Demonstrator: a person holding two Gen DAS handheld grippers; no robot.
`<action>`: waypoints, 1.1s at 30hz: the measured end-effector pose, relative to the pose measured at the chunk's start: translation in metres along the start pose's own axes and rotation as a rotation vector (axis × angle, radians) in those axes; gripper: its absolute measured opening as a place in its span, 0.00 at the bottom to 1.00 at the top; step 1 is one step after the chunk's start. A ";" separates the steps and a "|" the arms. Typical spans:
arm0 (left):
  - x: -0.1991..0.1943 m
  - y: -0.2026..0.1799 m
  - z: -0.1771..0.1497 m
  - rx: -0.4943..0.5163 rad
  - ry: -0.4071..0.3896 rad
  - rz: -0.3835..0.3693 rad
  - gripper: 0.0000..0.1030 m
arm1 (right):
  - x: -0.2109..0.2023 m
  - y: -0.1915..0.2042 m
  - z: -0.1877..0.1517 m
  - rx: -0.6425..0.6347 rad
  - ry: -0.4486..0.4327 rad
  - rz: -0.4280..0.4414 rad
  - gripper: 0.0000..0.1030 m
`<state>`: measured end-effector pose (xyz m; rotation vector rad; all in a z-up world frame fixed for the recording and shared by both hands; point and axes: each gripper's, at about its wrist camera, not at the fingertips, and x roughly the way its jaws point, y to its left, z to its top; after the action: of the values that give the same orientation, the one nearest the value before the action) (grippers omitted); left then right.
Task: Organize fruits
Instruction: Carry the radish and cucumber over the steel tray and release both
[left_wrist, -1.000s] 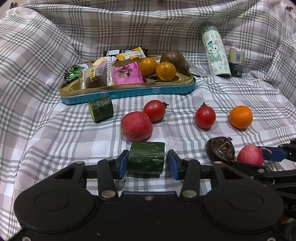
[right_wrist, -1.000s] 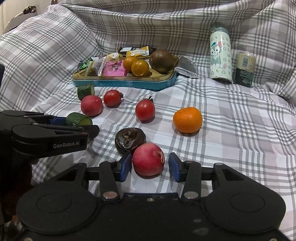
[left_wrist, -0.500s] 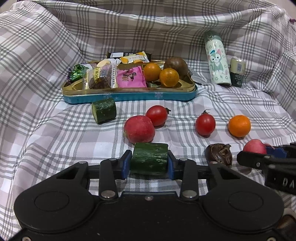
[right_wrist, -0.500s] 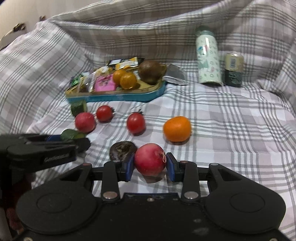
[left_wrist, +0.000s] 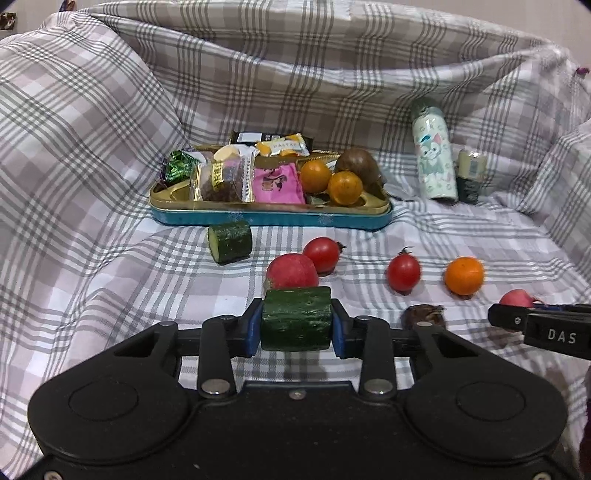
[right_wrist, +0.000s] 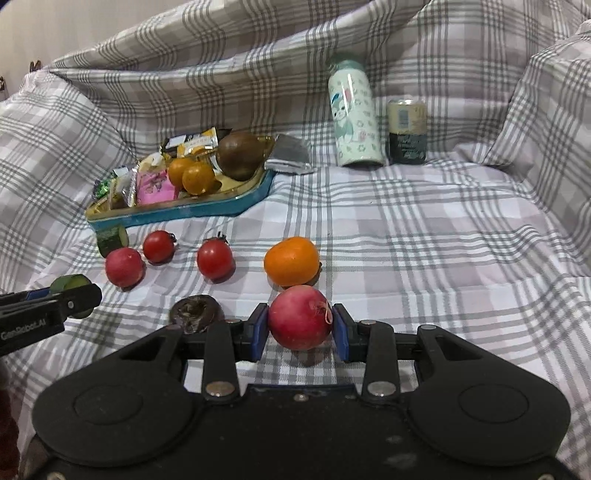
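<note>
Now my left gripper (left_wrist: 296, 323) has its jaws pinching a cucumber chunk (left_wrist: 296, 318), near left; my right gripper (right_wrist: 300, 328) pinches a red radish (right_wrist: 300, 316). Both look lifted, so I judge carrying to the far tray (left_wrist: 271, 218) comes next. Only the right view shows the foil packet (right_wrist: 290, 158).

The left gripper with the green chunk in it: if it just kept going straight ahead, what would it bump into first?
Probably the red radish lying on the cloth just beyond the cucumber piece that the left gripper holds. The tin tray comes later. Depth is uncertain; a lifted gripper might pass over the radish.
</note>
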<state>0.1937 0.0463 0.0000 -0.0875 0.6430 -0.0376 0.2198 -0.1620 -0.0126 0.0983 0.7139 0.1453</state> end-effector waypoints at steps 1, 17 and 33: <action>-0.006 0.001 0.000 -0.009 0.000 -0.006 0.43 | -0.006 0.000 -0.001 0.004 -0.006 0.005 0.36; -0.096 0.006 -0.060 0.072 0.040 -0.049 0.43 | -0.110 0.004 -0.068 -0.035 -0.068 0.051 0.36; -0.106 -0.025 -0.089 0.172 0.109 -0.210 0.44 | -0.121 0.014 -0.113 -0.112 0.007 0.101 0.37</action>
<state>0.0548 0.0214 -0.0052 0.0137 0.7352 -0.3014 0.0540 -0.1633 -0.0174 0.0263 0.7071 0.2818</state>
